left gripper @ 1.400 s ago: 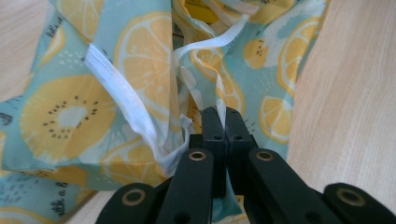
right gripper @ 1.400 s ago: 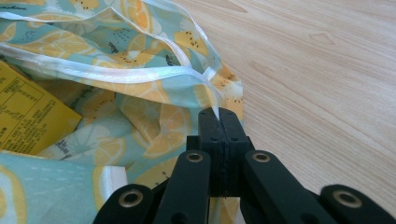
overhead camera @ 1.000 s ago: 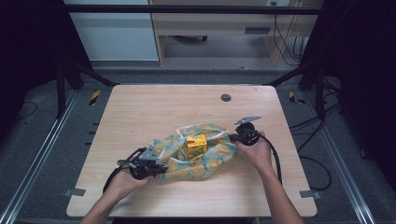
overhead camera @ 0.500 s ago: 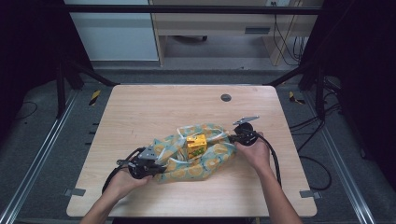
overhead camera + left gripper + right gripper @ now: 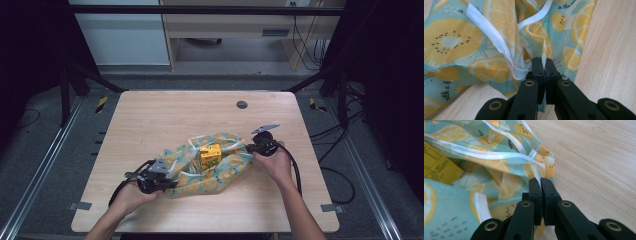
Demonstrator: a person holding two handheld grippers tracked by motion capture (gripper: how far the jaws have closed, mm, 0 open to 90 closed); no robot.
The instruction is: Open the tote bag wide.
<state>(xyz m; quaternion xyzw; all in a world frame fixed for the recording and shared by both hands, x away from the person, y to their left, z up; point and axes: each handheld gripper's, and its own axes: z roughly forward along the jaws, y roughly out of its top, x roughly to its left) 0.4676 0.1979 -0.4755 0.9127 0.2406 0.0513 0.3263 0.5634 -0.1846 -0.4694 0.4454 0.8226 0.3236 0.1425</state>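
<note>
A teal bag point(image 5: 220, 172) printed with orange and lemon slices lies crumpled on the wooden table point(image 5: 165, 120). A yellow box point(image 5: 210, 155) sits in its open mouth. My left gripper point(image 5: 172, 182) holds the bag's near-left end. In the left gripper view my left gripper point(image 5: 543, 62) is shut on a white-trimmed fold of the bag point(image 5: 454, 42). My right gripper point(image 5: 248, 148) is at the bag's right end. Its jaws have just been opening a little. The right gripper point(image 5: 540, 182) still pinches the bag's edge point(image 5: 506, 182), and the yellow box point(image 5: 436, 165) shows at the left.
A dark round grommet point(image 5: 242, 104) is set in the table towards the far edge. Black cables point(image 5: 295, 170) trail from the grippers over the near side. Metal rails point(image 5: 40, 170) run along both sides of the table.
</note>
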